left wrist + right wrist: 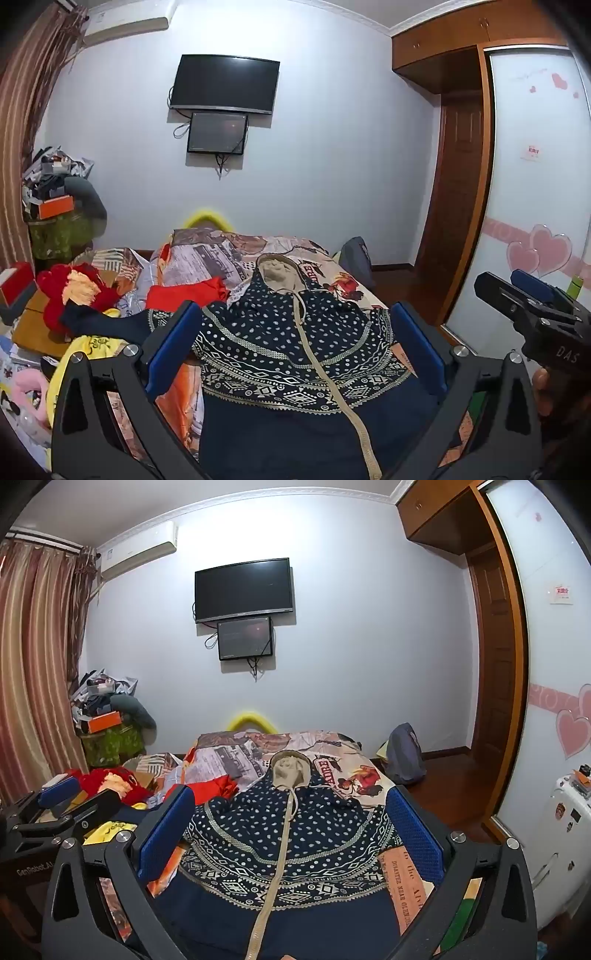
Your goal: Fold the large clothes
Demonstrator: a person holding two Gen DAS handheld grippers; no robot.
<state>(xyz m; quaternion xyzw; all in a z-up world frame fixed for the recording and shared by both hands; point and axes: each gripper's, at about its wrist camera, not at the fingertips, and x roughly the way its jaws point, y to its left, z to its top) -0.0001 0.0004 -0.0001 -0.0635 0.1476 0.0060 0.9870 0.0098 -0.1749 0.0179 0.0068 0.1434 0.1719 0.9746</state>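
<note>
Step in hand, by judgement: pre-grasp. The navy patterned hooded garment (295, 834) lies spread face-up on the bed (354, 771), hood at the far end, zip running toward the cameras; left gripper (295, 354) and right gripper (291, 834) hang above it, fingers wide, nothing held. Next move likely needs each gripper to pinch an outer edge or sleeve & fold inward. Containers: none clearly readable; orange box (105, 720) on far-left pile looks shut, contents n/a.

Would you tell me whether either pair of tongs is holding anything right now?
Nothing is held: left tongs and right tongs hover open above the hooded garment.
</note>
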